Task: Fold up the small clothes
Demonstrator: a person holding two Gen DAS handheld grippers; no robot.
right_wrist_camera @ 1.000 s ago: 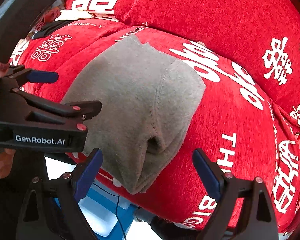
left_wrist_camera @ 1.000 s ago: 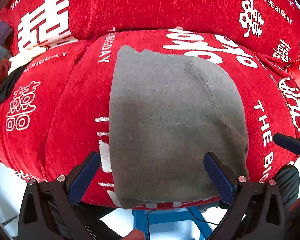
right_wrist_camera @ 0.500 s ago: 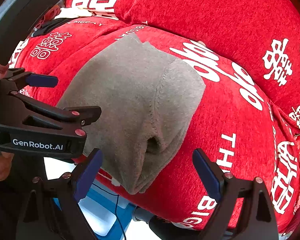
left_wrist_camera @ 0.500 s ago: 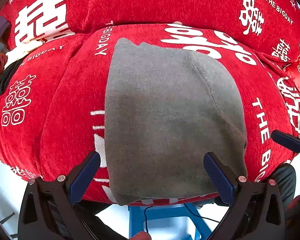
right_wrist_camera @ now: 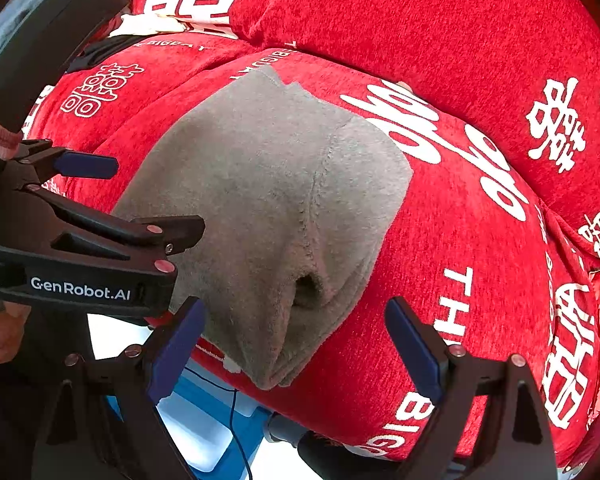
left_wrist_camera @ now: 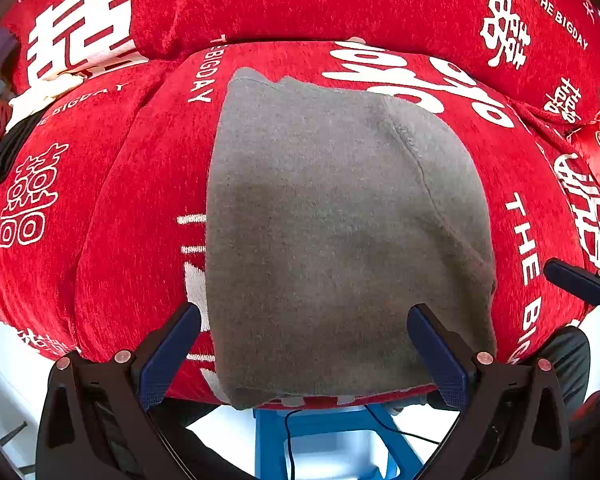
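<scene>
Grey fleece garment (left_wrist_camera: 340, 220), small, folded into a rough rectangle, spread flat on the seat of a red sofa cover (left_wrist_camera: 140, 184) printed with white characters and "THE BIGDAY". Near edge hanging a little over the front lip of the seat. One stitched seam running down the right part of the cloth; in the right wrist view the same garment (right_wrist_camera: 276, 208) showing a small dark hollow at its lower right fold and a pointed corner drooping over the seat edge.

Left gripper (left_wrist_camera: 304, 350) poised above the garment's near edge, jaws spread wide, blue-padded fingers (left_wrist_camera: 170, 352) framing the cloth from either side. Nothing held; whether the pads brush the fabric, impossible to tell from this angle. Seen also from the right wrist view as a black body marked "GenRobot.AI" at the left of the frame (right_wrist_camera: 136, 200), gripped by a hand (right_wrist_camera: 2, 328) partly in view.

Right gripper (right_wrist_camera: 296, 344) likewise spread wide and empty, hovering over the garment's right corner, one blue pad over the cloth edge, the other over bare red cover.

Behind the seat, a red back cushion (left_wrist_camera: 340, 0). Below the seat front, a blue stool (left_wrist_camera: 324, 440) with a thin dark cable (right_wrist_camera: 234, 412) crossing it, on a pale floor.
</scene>
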